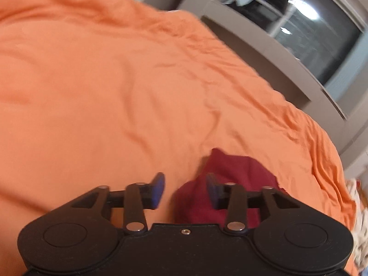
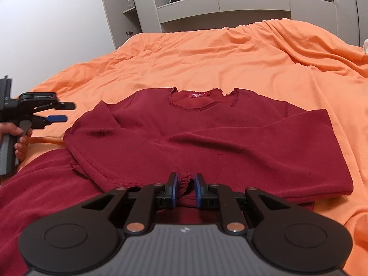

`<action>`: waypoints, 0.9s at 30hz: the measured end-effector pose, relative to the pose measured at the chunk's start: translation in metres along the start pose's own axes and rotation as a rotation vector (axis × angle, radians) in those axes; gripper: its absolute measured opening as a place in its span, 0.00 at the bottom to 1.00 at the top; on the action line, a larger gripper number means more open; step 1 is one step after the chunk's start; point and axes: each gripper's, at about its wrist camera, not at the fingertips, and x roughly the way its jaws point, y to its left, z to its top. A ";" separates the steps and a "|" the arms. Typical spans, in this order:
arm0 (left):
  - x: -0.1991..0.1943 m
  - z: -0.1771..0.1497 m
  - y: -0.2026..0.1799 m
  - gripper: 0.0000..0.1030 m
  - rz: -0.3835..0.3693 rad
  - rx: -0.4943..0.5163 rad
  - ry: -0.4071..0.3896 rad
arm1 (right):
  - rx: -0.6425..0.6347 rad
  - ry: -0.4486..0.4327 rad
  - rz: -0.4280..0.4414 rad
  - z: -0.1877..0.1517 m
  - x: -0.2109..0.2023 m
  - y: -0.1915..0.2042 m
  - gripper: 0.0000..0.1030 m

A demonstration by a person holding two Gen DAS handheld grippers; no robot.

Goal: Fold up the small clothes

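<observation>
Right tongs (image 2: 185, 189) pinch the red shirt's (image 2: 207, 133) sleeve hem.

Black left gripper (image 1: 185, 192) and right gripper (image 2: 185, 192), blue-padded jaws, silver and copper rivets.

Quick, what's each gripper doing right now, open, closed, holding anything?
Left gripper: open, holding nothing.
Right gripper: partly closed around the dark red shirt's sleeve cuff; firm grip cannot be told.

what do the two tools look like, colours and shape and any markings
Both tools are black linkage frames with two round discs at the base, silver or copper rivets, and blue pads on the fingers. The left tool has a plain black body. The right tool has a ribbed grey body with a small white logo. A bare hand grips the left handle; no sleeve shows.
</observation>
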 end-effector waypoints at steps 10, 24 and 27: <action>0.066 0.019 -0.042 0.53 0.000 0.354 0.130 | -0.003 -0.011 0.006 -0.004 -0.002 -0.001 0.29; 0.098 0.027 -0.017 0.58 0.049 0.229 0.215 | -0.016 -0.020 0.000 -0.006 -0.005 0.001 0.57; 0.083 0.025 -0.013 0.59 0.054 0.233 0.229 | -0.021 -0.028 -0.010 -0.006 -0.008 0.002 0.64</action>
